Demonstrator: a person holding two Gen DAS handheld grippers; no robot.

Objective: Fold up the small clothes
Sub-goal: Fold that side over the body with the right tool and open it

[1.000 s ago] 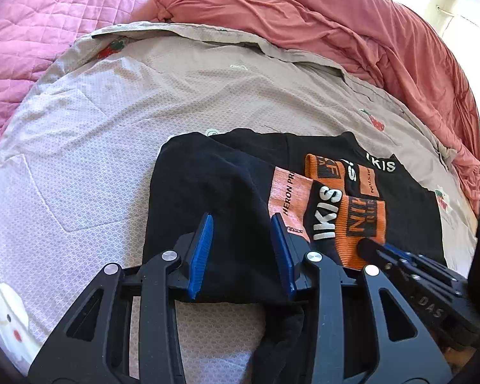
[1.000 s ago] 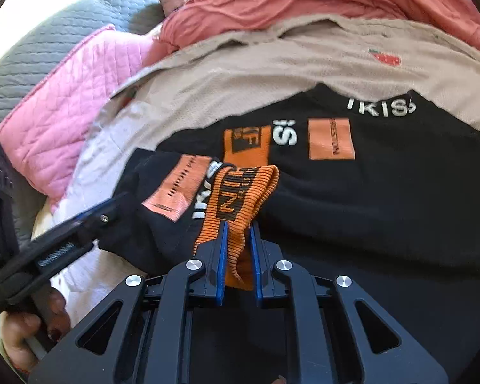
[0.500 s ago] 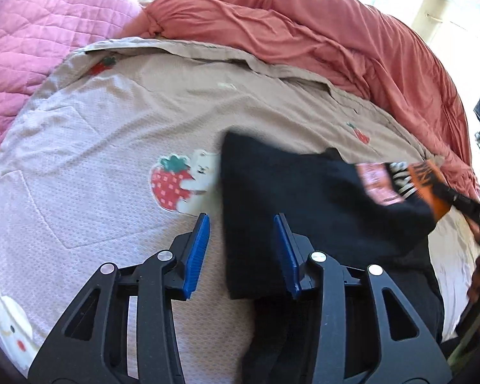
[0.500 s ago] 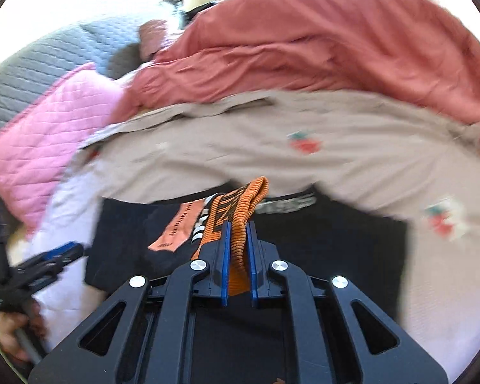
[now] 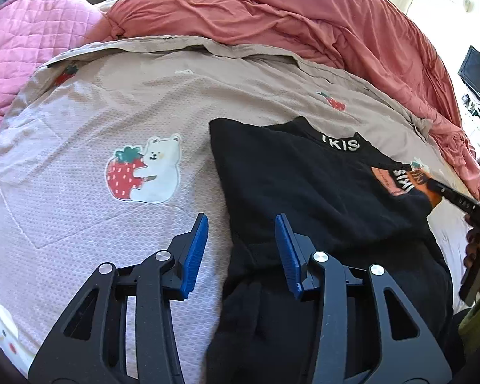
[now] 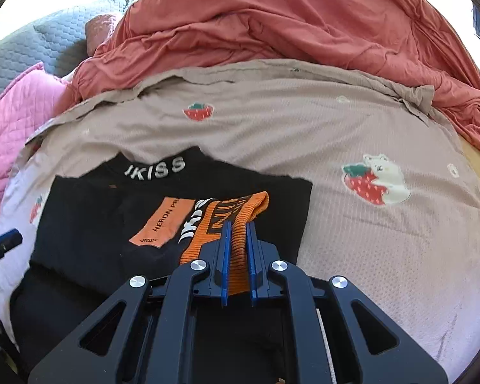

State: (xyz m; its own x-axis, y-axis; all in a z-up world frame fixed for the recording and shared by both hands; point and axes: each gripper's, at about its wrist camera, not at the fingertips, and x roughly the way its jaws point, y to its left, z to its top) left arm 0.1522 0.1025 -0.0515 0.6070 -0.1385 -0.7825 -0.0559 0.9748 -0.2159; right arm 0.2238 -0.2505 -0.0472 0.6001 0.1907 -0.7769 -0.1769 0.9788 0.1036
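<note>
A small black sweater (image 5: 307, 185) with a white-lettered collar and orange patches lies on the bed. It also shows in the right wrist view (image 6: 89, 220). My left gripper (image 5: 240, 251) is open and empty over the sweater's left edge. My right gripper (image 6: 239, 249) is shut on the orange ribbed cuff (image 6: 240, 211) of a sleeve, held over the sweater's right side. In the left wrist view the right gripper (image 5: 432, 187) shows at the far right with the cuff. The left gripper's tip (image 6: 3, 243) shows at the left edge of the right wrist view.
The bed has a beige and pale pink sheet (image 5: 118, 121) printed with strawberries and bears. A rumpled red-orange quilt (image 5: 304, 22) lies at the back. A pink quilted blanket (image 5: 22, 48) lies at the left, a grey pillow (image 6: 32, 51) behind it.
The right gripper has carried the orange cuff and sleeve from the sweater's left side across to its right. The left gripper stayed open and now sits over the sweater's left edge.
</note>
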